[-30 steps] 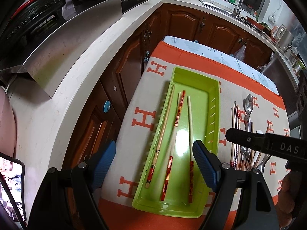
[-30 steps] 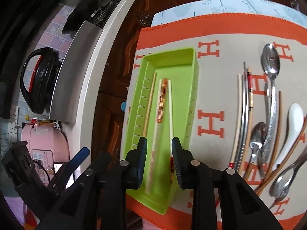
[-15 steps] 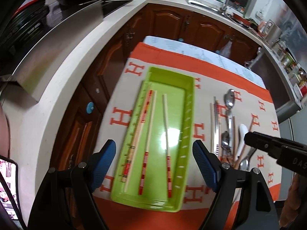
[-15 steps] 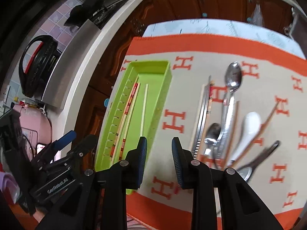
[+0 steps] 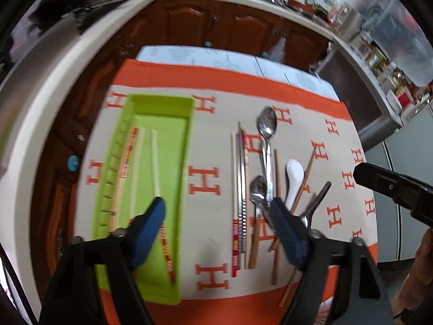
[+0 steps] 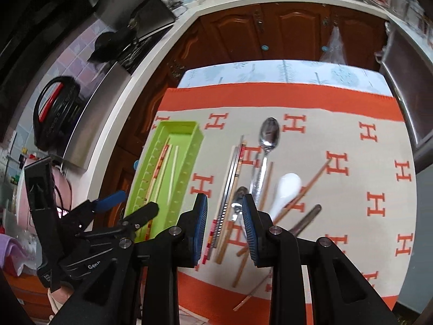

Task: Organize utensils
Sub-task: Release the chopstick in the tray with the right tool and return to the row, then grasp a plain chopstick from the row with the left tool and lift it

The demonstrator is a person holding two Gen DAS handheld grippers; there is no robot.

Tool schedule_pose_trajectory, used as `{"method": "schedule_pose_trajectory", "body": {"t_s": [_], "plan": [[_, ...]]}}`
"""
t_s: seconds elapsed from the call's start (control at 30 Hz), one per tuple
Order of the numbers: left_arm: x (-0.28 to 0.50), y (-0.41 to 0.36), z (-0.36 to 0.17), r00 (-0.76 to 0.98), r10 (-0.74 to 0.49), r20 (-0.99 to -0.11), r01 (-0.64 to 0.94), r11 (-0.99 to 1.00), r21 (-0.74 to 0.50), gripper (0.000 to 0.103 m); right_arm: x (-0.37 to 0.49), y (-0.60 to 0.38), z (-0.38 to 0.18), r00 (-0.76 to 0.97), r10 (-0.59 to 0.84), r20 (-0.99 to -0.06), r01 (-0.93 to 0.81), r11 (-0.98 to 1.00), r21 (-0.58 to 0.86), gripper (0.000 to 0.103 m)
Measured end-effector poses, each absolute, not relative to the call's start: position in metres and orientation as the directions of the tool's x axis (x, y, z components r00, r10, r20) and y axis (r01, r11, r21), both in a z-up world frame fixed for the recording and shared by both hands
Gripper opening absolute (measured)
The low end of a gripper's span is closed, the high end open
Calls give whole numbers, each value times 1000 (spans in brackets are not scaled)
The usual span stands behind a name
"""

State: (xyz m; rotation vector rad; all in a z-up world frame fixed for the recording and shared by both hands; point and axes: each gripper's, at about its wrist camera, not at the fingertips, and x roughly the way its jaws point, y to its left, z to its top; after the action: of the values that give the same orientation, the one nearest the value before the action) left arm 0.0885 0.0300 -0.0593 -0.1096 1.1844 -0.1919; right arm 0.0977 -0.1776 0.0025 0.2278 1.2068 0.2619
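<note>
A green tray (image 5: 159,99) lies at the left of the H-patterned cloth (image 5: 211,146) with three chopsticks (image 5: 154,159) in it. To its right is a loose pile: chopsticks (image 5: 238,178), a long steel spoon (image 5: 266,124), a white ceramic spoon (image 5: 293,172) and more. My left gripper (image 5: 216,208) hangs over the gap between tray and pile, its jaws closing with nothing between the pads. My right gripper (image 6: 224,203) hovers above the near end of the pile (image 6: 232,178), its jaws a narrow gap apart and holding nothing.
A white counter (image 6: 119,103) curves round the left and back, with a black kettle (image 6: 54,113) and a pink appliance (image 6: 24,203) on it. Wooden cabinets (image 6: 292,32) stand behind the table, and a steel unit (image 6: 403,86) at the right.
Both grippers have swung right, from over the green tray to the loose pile. The right one has also risen. The left jaws have narrowed.
</note>
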Motion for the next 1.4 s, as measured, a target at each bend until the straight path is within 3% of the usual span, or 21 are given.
{"method": "schedule_pose_trajectory", "body": {"t_s": [0.07,0.17,0.37,1.4], "plan": [[97,17,-75,308,-207,-929,107,977,-182,47,99,-187,-9,317,329,-889,-57,943,329,27],[108,4,-97,246,-201,-948,112,978,-178,26,101,-201,-34,278,351,-894,-22,933,360,27],[129,-13,-134,165,-163,-973,123,982,-143,16,102,-214,-71,232,377,-897,13,921,390,27],[150,-31,-181,92,-83,-992,107,992,-73,16,111,-210,-106,198,413,-889,19,905,425,27]]}}
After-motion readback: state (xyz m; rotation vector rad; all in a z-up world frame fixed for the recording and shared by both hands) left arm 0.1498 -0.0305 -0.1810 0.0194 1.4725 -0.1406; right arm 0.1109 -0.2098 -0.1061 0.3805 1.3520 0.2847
